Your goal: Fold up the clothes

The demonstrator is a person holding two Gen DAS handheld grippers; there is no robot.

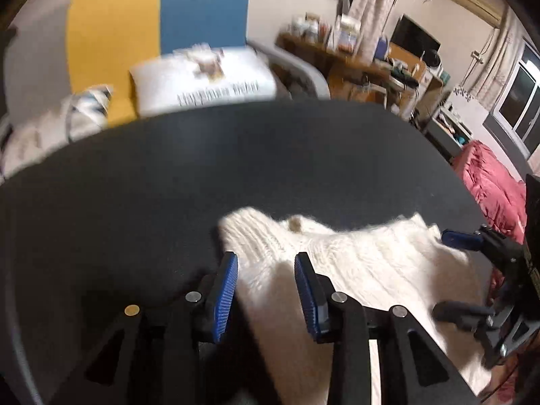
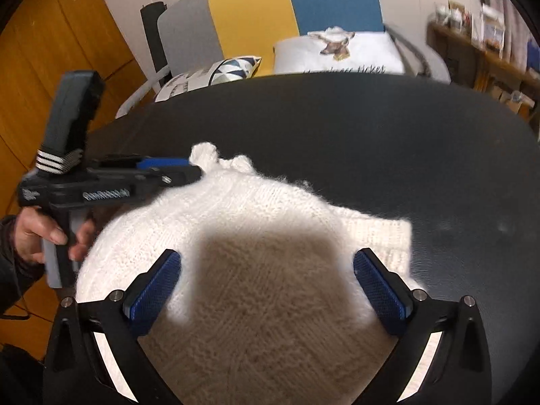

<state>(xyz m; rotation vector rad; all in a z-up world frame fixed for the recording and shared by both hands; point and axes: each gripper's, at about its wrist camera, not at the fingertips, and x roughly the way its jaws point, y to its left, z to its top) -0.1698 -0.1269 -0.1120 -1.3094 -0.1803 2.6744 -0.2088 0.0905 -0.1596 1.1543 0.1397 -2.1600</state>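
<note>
White knit sweater (image 2: 256, 236) is lying spread on the dark tabletop (image 2: 371, 128), bunched a bit at the far edge w/ a small knot of knit sticking up.

Left tongs (image 1: 265, 263) are sitting part open over the sweater's left edge; knit is showing between the blue pads (image 1: 224, 290) but they aren't pressing on it. In the right wrist view the left tongs (image 2: 189, 167) are pointing at that bunched far corner, w/ a hand (image 2: 40, 236) wrapping the handle.

Right tongs (image 2: 266, 260) are hanging wide open above the sweater's middle, casting a dark shadow on the knit, gripping nothing.

Beyond the tabletop: white pillow (image 1: 202, 81), patterned cushion (image 2: 216, 71), yellow and blue panels. Red blanket (image 1: 489, 182) is lying off to the right.
</note>
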